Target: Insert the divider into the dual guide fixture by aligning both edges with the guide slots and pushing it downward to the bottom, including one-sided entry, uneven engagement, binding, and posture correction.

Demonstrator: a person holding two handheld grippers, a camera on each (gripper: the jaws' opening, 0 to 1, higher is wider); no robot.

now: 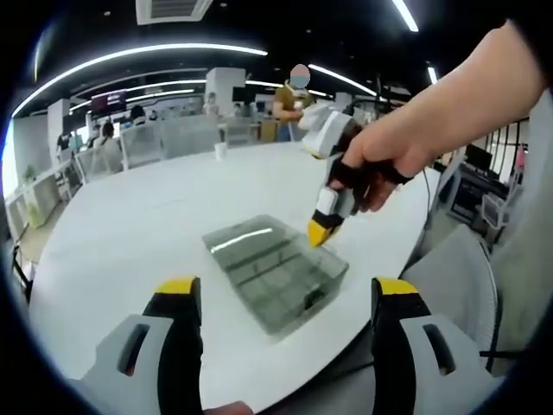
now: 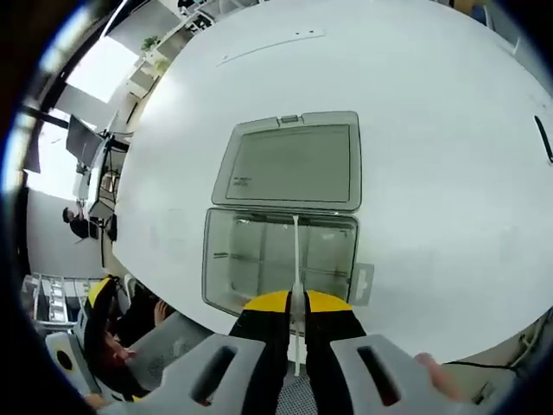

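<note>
The right gripper (image 2: 294, 303) has its jaws clamped on the thin white divider (image 2: 295, 251), held edge-on above the open clear box (image 2: 278, 258) (lid (image 2: 292, 160) folded flat behind it) on the white table (image 2: 432, 130). The left gripper (image 1: 285, 298) hangs back from the box, jaws wide apart.

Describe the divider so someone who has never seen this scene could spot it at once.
Start at the large white round table and find the clear plastic compartment box lying with its lid swung flat open. The divider is the thin whitish strip standing edge-on over the box's middle, pinched in the right gripper. Unlike the fixed clear walls, it is opaque and held from above.
</note>
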